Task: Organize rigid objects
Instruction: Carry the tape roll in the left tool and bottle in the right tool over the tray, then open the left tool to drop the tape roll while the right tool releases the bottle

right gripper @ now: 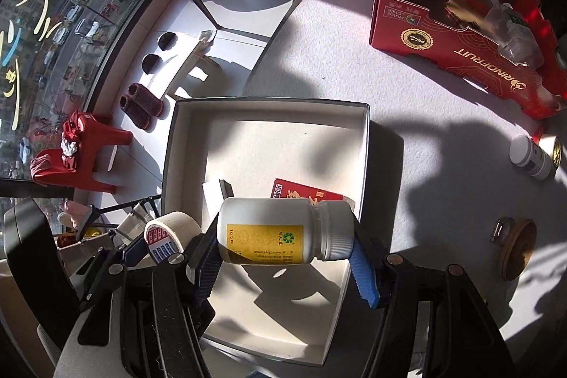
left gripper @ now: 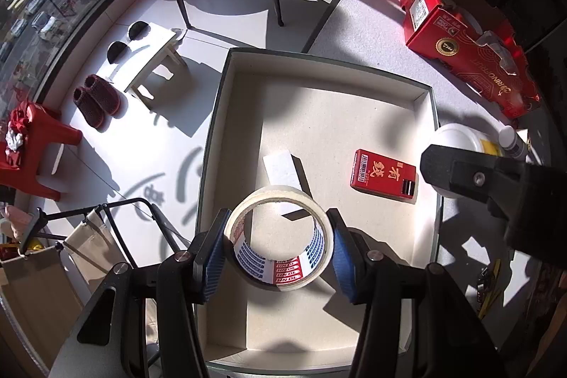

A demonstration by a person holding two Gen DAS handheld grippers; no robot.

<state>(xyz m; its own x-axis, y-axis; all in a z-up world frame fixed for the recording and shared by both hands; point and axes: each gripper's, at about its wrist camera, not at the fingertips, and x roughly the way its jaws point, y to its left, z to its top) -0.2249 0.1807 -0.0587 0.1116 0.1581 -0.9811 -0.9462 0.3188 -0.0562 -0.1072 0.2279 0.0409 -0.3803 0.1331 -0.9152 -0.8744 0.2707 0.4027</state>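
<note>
My left gripper is shut on a roll of clear tape with a red, white and blue core, held above the open cream tray box. In the box lie a small red card pack and a white card. My right gripper is shut on a white pill bottle with a yellow label, held sideways over the same box. The tape roll and the red pack also show in the right wrist view. The right gripper's body shows at the right of the left wrist view.
A red RINOFRUIT carton stands at the back right of the grey table. A small white bottle, a metal clip and a round wooden lid lie to the right of the box. A chair, stools and slippers are on the floor at left.
</note>
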